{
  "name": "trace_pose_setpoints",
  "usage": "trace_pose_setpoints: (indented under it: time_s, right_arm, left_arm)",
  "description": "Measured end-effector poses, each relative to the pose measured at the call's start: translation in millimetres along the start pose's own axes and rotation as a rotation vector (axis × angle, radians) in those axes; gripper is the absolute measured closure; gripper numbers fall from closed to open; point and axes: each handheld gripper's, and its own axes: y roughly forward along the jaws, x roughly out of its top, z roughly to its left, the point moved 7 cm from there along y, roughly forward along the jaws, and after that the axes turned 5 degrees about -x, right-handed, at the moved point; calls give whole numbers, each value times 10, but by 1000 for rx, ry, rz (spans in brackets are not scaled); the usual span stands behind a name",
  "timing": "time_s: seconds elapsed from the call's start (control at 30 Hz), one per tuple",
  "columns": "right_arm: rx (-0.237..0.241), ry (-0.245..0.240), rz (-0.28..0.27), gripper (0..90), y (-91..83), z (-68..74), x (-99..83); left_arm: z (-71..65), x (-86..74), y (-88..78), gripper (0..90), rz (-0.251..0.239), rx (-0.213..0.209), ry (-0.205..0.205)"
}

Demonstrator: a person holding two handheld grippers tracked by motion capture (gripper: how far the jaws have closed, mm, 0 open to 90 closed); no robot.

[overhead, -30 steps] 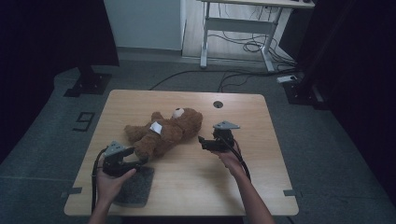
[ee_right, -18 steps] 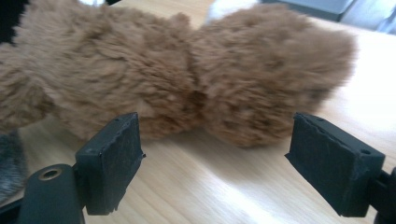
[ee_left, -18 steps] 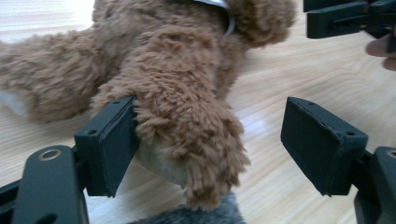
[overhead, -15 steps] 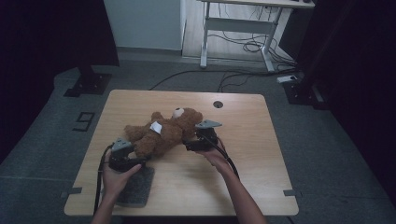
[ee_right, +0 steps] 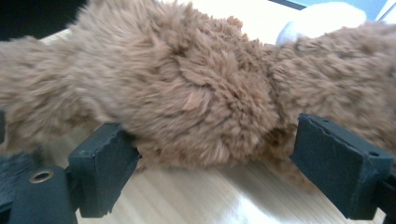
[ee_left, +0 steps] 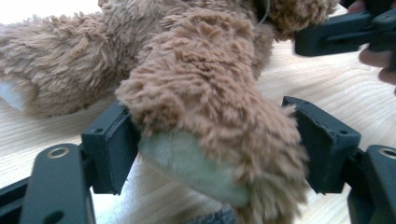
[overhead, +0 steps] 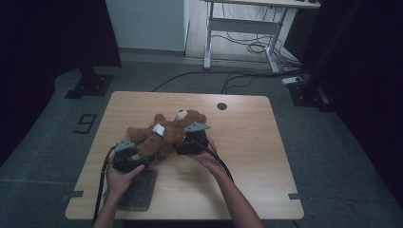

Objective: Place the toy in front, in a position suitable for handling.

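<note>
Light wooden surface (overhead: 247, 156), dark grey pad (overhead: 138, 190) under the left gripper's hand, white desk frame (overhead: 242, 28) and floor cables (overhead: 247, 47) far beyond

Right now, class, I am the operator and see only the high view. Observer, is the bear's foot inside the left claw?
Observer: Yes. The pale-soled foot lies between the jaws of the left claw. I cannot tell whether they press on it.
Operator: And the right claw?
Observer: The right claw is open around a limb, with a gap at one jaw.
Operator: Is that limb lifted?
Observer: No, it seems to rest on the table.
</note>
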Motion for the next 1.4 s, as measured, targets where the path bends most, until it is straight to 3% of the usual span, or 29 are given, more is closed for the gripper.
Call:
trace_pose_setpoints:
  time_s: [0.1, 0.23, 0.27, 0.3, 0.33, 0.37, 0.43, 0.53, 0.57, 0.67, 0.83, 1.07, 1.4]
  right_arm:
    - [-15, -28, 31, 135, 195, 3, -13]
    - [-24, -59, 20, 170, 282, 15, 31]
    - [-10, -60, 17, 226, 300, 19, 47]
    - [28, -91, 10, 369, 316, 46, 70]
    - [28, -91, 10, 369, 316, 46, 70]
    - [17, -118, 15, 439, 324, 42, 75]
    - [13, -106, 24, 581, 314, 14, 83]
    - [13, -97, 16, 649, 293, -11, 83]
    - [14, -83, 3, 709, 271, -40, 80]
    - [24, -67, -25, 742, 238, -62, 79]
    - [22, -80, -49, 764, 207, -52, 96]
    - [14, -73, -118, 781, 59, -40, 242]
    - [-7, -86, -193, 786, -411, -154, 346]
  left_arm:
    - [12, -7, 16, 275, 10, 15, -3]
    - [33, -8, 6, 357, 7, 30, -7]
    - [39, -8, 3, 357, 9, 33, -5]
    - [42, -10, 4, 399, 11, 38, -2]
    - [44, -16, 7, 399, 17, 41, 2]
    - [46, -25, 15, 418, 24, 44, 6]
    - [46, -32, 27, 474, 24, 43, 10]
    - [49, -31, 23, 507, 23, 39, 9]
    - [53, -30, 20, 514, 22, 40, 10]
    - [78, -18, 2, 553, 7, 49, 10]
    - [96, 0, -19, 590, -10, 59, 13]
    - [76, 67, -80, 623, -47, 68, 24]
    - [-210, 308, -80, 639, -69, 37, 91]
